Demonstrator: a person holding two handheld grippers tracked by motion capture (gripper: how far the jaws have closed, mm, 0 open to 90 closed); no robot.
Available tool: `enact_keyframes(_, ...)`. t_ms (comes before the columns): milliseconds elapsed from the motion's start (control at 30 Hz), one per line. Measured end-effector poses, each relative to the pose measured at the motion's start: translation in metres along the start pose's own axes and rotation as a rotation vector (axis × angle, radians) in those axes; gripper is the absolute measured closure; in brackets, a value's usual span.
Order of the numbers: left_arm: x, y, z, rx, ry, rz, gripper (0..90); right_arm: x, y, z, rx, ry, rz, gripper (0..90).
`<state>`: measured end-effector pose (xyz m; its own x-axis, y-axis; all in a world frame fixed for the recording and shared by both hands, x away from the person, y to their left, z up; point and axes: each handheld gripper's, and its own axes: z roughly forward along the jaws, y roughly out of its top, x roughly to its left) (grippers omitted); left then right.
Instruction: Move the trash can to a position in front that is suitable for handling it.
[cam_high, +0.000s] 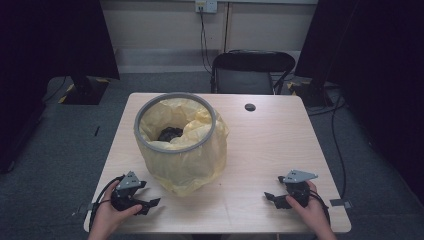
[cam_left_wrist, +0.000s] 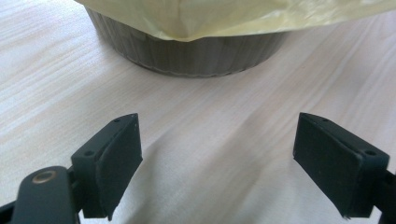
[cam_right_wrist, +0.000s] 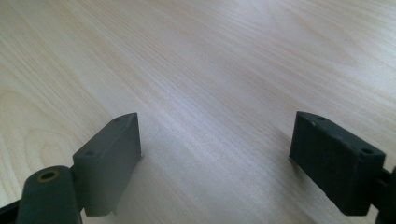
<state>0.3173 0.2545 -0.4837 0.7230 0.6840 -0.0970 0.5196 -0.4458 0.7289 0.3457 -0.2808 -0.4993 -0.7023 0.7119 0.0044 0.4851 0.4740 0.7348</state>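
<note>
Left side: the left gripper (cam_high: 150, 204) rests low at the near-left corner of the pale wood-grain tabletop (cam_high: 260, 145), held in the person's left hand (cam_high: 107, 215). Its jaws stand spread wide, with nothing between them but bare wood, as the left gripper view confirms.

Centre-left: a round grey ribbed plastic bin (cam_high: 174, 125), lined with a crinkled yellow plastic bag (cam_high: 192, 167), stands upright on the tabletop. The bag is folded over the grey rim and hangs down the outside nearly to the base. In the left gripper view the bin's ribbed base (cam_left_wrist: 196, 56) lies straight ahead of the jaws and near, with the bag's hem (cam_left_wrist: 187, 25) draped just above it. Something dark lies at the bottom of the bin (cam_high: 170, 133); possibly crumpled waste, too dim to tell.

Right side: the right gripper (cam_high: 272, 198) sits at the near-right of the tabletop in the right hand (cam_high: 311, 212), jaws likewise spread and empty, pointing leftward toward the bin across open wood.

Judgement: the bin lies forward and to the right of the left gripper and well apart from the right one. The left is clearly nearer, so the bag's near hem is its natural first reach.
</note>
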Motion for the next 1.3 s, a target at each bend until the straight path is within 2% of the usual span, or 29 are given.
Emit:
enact_keyframes(133, 0.0, 0.0, -0.004, -0.009, -0.002, -0.029, 14.8, 0.0, 0.0, 0.0, 0.0, 0.0, 0.0, 15.5)
enact_keyframes(667, 0.0, 0.006, -0.011, 0.013, -0.019, -0.051, 14.9, 0.0, 0.0, 0.0, 0.0, -0.001, 0.0, 15.4)
enact_keyframes(767, -0.001, 0.008, -0.012, 0.005, -0.029, -0.067, 14.9, 0.0, 0.0, 0.0, 0.0, 0.0, 0.0, 15.5)
enact_keyframes(933, 0.0, 0.014, -0.015, 0.006, -0.011, -0.072, 14.7, 0.0, 0.0, 0.0, 0.0, 0.0, 0.0, 15.5)
enact_keyframes(1067, 0.0, 0.019, -0.018, -0.002, -0.005, -0.097, 14.7, 0.0, 0.0, 0.0, 0.0, 0.001, 0.001, 15.6)
enact_keyframes(1300, 0.0, 0.028, -0.024, 0.001, 0.001, -0.088, 15.0, 0.0, 0.0, 0.0, 0.0, 0.002, 0.001, 15.6)
